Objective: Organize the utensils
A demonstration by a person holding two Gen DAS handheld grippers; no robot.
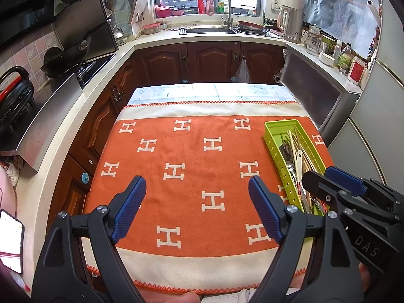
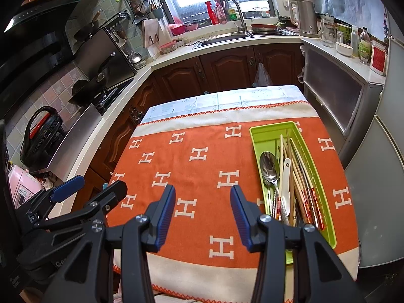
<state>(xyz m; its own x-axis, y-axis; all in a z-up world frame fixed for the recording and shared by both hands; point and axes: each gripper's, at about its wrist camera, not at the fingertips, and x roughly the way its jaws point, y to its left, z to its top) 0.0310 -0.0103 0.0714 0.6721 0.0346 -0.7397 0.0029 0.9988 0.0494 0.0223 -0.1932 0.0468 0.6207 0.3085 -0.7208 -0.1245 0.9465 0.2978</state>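
Left gripper (image 1: 197, 202): wide open, blue-padded fingers (image 1: 131, 207) spread far apart with nothing between them, hovering above the orange cloth (image 1: 181, 151).
Right gripper (image 2: 203, 212): jaws parted as well, though at a narrower gap than the left's, holding nothing; it hangs over the near half of the cloth.
Pair of grippers: side by side, the right one showing at the left gripper's right edge, the left one at the right gripper's left edge; they are apart, not touching.
Green tray (image 2: 257, 139): a long slotted bin lying on the cloth, ahead and to the right of the right gripper, its near end just beside that gripper's right finger; from the left gripper it sits well off to the right.
Utensils in the tray: and it's a full load, a metal spoon (image 2: 269, 164) along the tray's left side, a white ceramic spoon (image 2: 285, 184) just right of it, and a bundle of chopsticks (image 2: 300, 176) running lengthwise, some with red patterned ends toward the gripper.
Cloth ahead of both grippers: white H marks on orange with cream borders, draped over a table (image 1: 214, 89).
Backdrop: beyond the table, dark wood cabinets (image 1: 214, 60), a sink with faucet (image 1: 226, 7) under a window, a steel kettle (image 1: 293, 22) far right.
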